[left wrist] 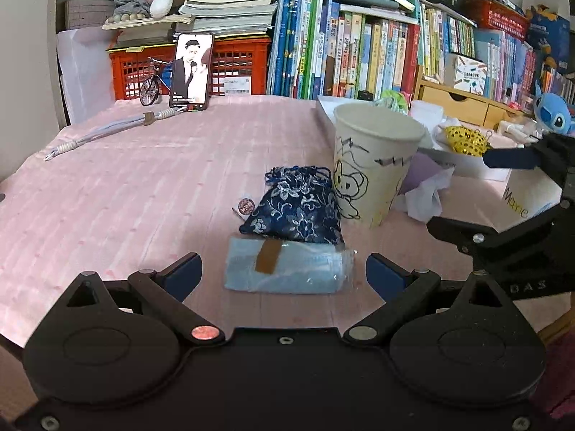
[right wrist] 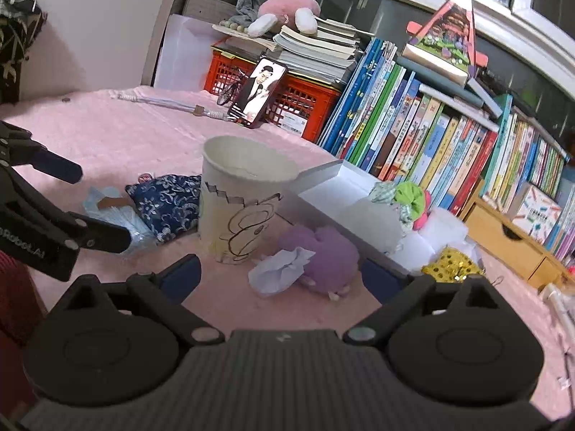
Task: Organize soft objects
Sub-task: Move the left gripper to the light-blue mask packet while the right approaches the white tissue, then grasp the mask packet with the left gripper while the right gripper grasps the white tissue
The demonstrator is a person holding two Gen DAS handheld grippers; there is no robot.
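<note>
Paper cup [left wrist: 373,165] with a cartoon drawing, upright on the pink cloth [left wrist: 143,186], as landmark. Left of the cup and touching its base, a dark blue floral drawstring pouch [left wrist: 298,212]; just in front of the pouch, on the near side from the cup, a flat light-blue packet in clear wrap [left wrist: 287,269] with a brown tape strip. Beside the pouch on the side away from the cup, a small round badge [left wrist: 246,205]. Left gripper [left wrist: 284,276] wide open, nothing clamped, the blue packet lying between the two fingers without contact that can be seen. Right of the cup, close to its base, a crumpled white tissue [right wrist: 280,269] against a small purple plush [right wrist: 323,251]. Right gripper [right wrist: 280,276] likewise spread wide, nothing held, tissue and plush lying ahead between its fingers. Behind the cup to the right, a white box [right wrist: 323,176] with green and pink soft items [right wrist: 409,197] at its far edge, and a yellow sequined thing [right wrist: 451,264] nearer. Far behind the cup, a phone [left wrist: 191,72] propped against a red crate [left wrist: 237,68], a model bicycle [left wrist: 152,80] beside it, and a long row of books [left wrist: 359,54] to the right.
</note>
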